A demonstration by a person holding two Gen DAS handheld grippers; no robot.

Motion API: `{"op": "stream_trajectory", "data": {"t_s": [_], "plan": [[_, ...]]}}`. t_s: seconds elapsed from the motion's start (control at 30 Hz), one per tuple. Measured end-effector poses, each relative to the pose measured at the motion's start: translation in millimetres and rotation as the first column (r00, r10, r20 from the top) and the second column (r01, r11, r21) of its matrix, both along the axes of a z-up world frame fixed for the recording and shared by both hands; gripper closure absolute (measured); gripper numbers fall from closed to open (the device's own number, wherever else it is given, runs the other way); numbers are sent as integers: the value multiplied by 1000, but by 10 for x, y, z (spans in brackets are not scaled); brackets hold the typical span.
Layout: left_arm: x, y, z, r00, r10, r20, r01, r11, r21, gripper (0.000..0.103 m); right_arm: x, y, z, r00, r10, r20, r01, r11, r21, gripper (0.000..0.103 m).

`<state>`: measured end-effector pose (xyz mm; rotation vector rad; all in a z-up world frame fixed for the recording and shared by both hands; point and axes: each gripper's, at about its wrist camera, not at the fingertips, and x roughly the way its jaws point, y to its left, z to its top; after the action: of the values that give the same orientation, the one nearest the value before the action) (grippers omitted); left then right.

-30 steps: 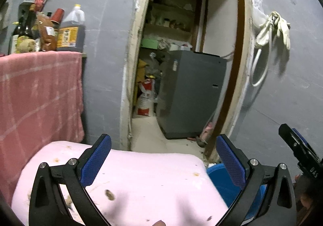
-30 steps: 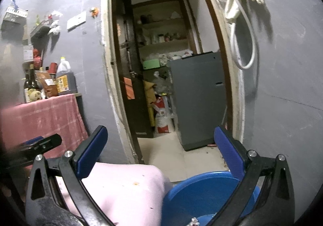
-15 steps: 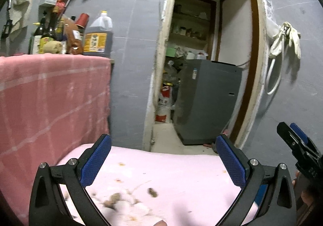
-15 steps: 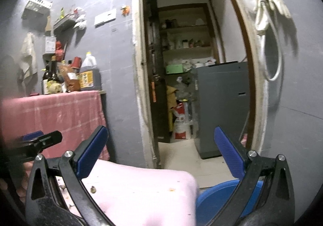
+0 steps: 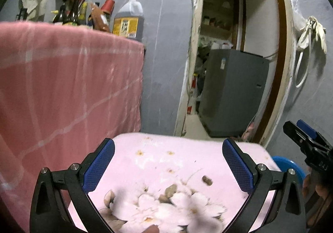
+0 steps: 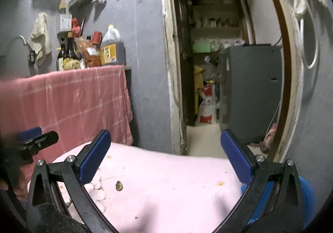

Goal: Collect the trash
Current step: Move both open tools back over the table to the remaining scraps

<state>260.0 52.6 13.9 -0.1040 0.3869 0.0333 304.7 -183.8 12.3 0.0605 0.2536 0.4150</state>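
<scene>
Left hand-held gripper (image 5: 168,167): we see its blue-padded fingers spread wide apart with nothing between them, hovering over the pink floral cloth (image 5: 158,162).
Right hand-held gripper (image 6: 165,157): its jaws also stand wide apart and hold nothing; it hangs over the same cloth, and its tip shows at the right edge of the left wrist view.
Trash: we count a few small brown scraps (image 5: 207,180) lying on the pink floral cloth between the left gripper's fingers, near the printed flowers; from the right wrist view one brown scrap (image 6: 119,185) lies just right of that gripper's left finger. We cannot tell what the scraps are.
Blue basin (image 6: 308,193): its rim shows just beside the right end of the pink cloth, low in both views.
Worktop (image 6: 68,95): it is draped in a pink checked cloth, to the left of the grippers.
On the worktop: dark bottles (image 6: 68,55) and a large jug of dark liquid (image 5: 129,21) with a yellow label stand against the grey wall.
Doorway (image 6: 210,66): ahead of us, it opens onto a back room with shelves, a grey appliance (image 5: 233,95) and a red-and-white sack (image 6: 208,110) on the floor.
Right wall: pale gloves (image 5: 312,33) and a loop of white hose hang beside the door frame.
</scene>
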Motion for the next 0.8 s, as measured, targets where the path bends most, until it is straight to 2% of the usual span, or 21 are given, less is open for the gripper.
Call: {"op": "stream_trajectory", "data": {"t_s": [0.33, 0.53, 0.8], "plan": [[62, 153, -285, 993, -23, -112, 20, 1000, -22, 2, 130, 229, -240, 991, 70, -111, -76, 996, -56, 3], [49, 102, -422, 983, -64, -172, 65, 998, 1, 2, 193, 301, -330, 980, 97, -171, -111, 991, -71, 17], [158, 118, -557, 966, -86, -245, 81, 996, -28, 5, 284, 399, -422, 961, 128, -246, -158, 982, -103, 29]]}}
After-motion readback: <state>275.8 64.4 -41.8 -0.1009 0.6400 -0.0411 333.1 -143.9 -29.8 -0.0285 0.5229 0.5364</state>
